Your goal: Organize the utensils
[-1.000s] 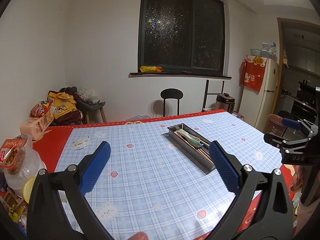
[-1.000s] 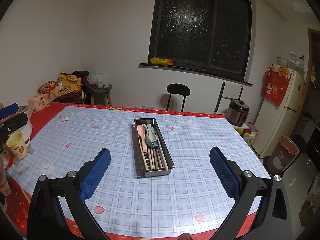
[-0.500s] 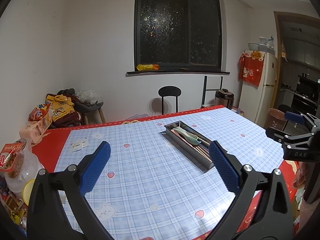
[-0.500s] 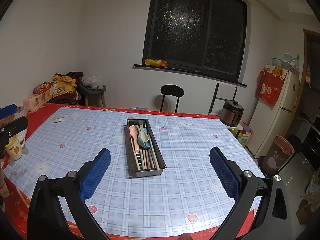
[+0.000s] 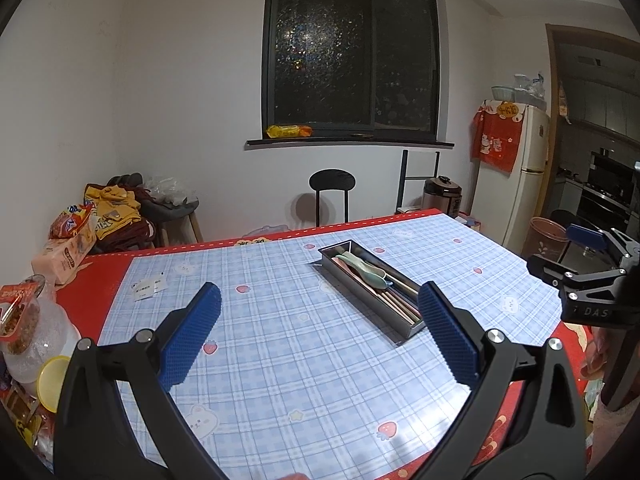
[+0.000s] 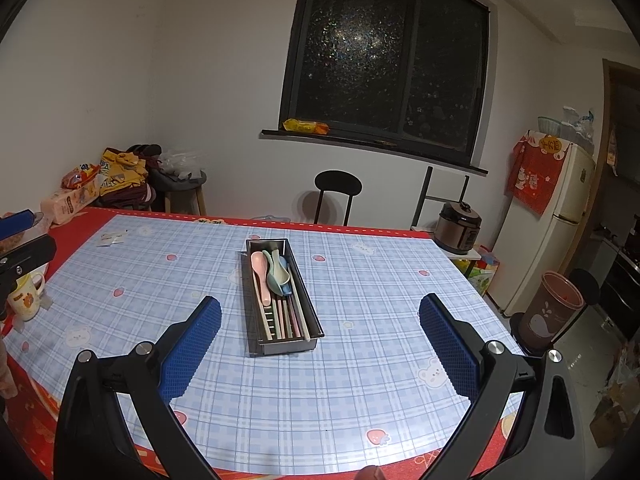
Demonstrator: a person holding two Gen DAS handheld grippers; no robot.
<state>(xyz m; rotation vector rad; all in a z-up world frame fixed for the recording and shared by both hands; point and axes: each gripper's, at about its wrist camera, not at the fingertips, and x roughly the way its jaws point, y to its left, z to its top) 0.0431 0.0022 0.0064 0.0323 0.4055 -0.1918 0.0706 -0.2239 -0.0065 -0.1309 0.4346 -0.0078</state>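
Both grippers hover over the table with the utensil tray ahead of them.

The left gripper (image 5: 318,334) has its jaws spread wide and empty; the metal tray (image 5: 362,294) lies just beyond its right-hand pad, set at a slant. The right gripper (image 6: 320,338) is likewise spread and empty, with the tray (image 6: 280,346) straight ahead between its jaws, resting on the checked tablecloth (image 6: 360,380). Inside lie a pink spoon (image 6: 260,276), a green spoon (image 6: 276,276), a blue spoon (image 6: 285,280) and chopsticks (image 6: 286,316) side by side. A mug (image 6: 24,300) stands far left of the jaws.
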